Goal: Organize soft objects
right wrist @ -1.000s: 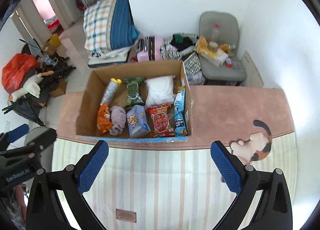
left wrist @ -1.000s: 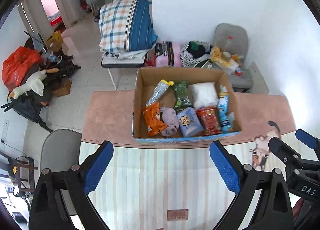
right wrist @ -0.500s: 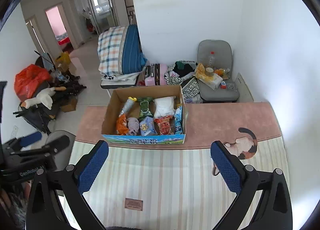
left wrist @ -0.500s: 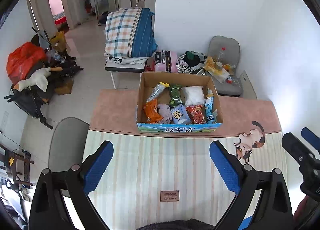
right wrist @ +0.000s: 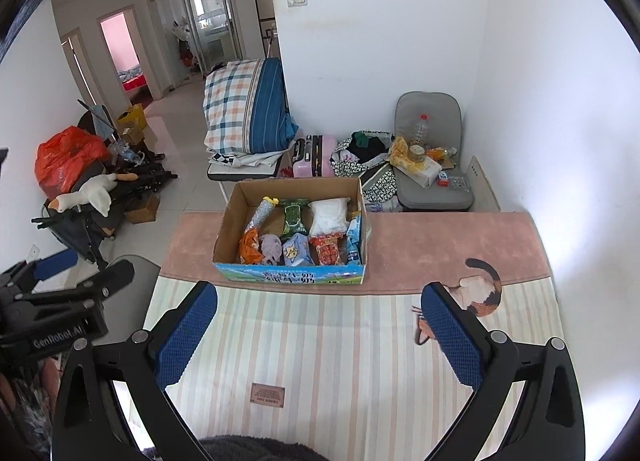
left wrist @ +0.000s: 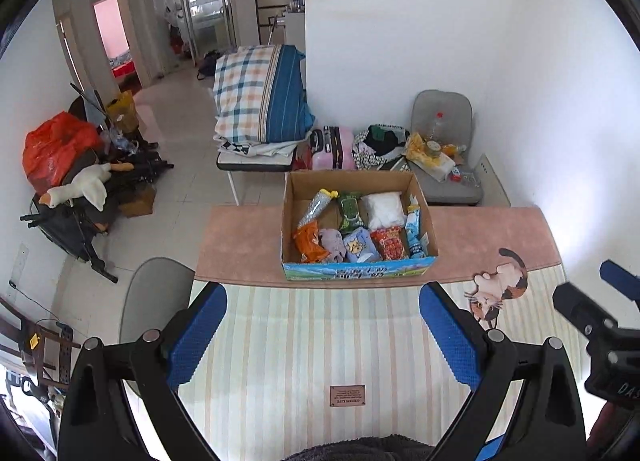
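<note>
An open cardboard box point(left wrist: 358, 271) point(right wrist: 290, 275) stands on the pink band of a striped mat, at the far side of the table. Inside lie several soft packs: an orange snack bag point(left wrist: 307, 243), a mauve cloth point(left wrist: 334, 243), a blue pouch point(left wrist: 360, 247), a red packet point(left wrist: 390, 243), a white bag point(left wrist: 385, 208) and a green pack point(left wrist: 350, 211). My left gripper point(left wrist: 322, 325) hovers open and empty, high above the mat and well back from the box. My right gripper point(right wrist: 320, 325) is likewise open and empty. Each gripper shows at the edge of the other's view.
A striped mat point(left wrist: 304, 361) with a cat picture point(left wrist: 500, 289) covers the table. A grey chair point(left wrist: 156, 289) stands at the table's left. Beyond the table are a folded plaid quilt point(left wrist: 260, 101), a pink suitcase point(left wrist: 334, 147), a cluttered grey seat point(left wrist: 444, 165) and floor clutter at left.
Both grippers have pulled up and back from the box, which now looks smaller and farther away. More of the mat and room shows. Both stay open.
</note>
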A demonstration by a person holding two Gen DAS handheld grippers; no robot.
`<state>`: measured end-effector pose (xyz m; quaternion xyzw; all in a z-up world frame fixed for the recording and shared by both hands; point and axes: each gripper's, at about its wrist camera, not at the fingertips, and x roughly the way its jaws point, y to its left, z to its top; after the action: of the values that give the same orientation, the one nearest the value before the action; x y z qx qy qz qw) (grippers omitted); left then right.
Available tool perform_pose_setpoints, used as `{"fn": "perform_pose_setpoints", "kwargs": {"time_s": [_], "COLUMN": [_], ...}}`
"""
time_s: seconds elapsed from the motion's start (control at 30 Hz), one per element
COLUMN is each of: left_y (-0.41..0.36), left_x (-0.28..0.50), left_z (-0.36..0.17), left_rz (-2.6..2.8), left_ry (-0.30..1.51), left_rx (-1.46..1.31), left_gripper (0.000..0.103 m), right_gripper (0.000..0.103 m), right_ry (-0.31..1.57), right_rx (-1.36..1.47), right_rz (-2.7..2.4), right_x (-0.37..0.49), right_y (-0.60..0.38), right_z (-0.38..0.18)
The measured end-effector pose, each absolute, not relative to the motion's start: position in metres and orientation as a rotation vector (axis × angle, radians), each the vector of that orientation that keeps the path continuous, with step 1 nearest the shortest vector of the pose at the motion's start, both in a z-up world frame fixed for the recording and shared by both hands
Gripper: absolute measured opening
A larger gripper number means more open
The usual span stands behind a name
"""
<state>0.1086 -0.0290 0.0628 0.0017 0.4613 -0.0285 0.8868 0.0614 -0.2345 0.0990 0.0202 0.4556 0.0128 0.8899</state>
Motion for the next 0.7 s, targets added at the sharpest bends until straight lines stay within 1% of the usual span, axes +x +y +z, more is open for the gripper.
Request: {"fn": "perform_pose_setpoints", "kwargs": {"time_s": [0.17, 0.43, 0.7], "left_y": [-0.030, -0.034, -0.037], "left_x": [0.106, 0.107, 0.107], "left_z": [0.073, 0.074, 0.077], "left_rz": [-0.050, -0.037, -0.032], "left_ry": [0.921, 0.909, 0.894], "left_rx": [0.007, 0.019, 0.027], "left_gripper": [0.099, 0.099, 0.099], "right_gripper": [0.103, 0.103, 0.103], "right_ry": [0.918, 0.865, 0.859], "right_rx": [0.010, 0.000, -0.007], "right_rz": [-0.007, -0.075, -0.077], "right_x": [0.055, 0.058, 0.063], "right_y": [-0.237, -0.242, -0.236], "right_z": [0.111, 0.130, 0.134]}}
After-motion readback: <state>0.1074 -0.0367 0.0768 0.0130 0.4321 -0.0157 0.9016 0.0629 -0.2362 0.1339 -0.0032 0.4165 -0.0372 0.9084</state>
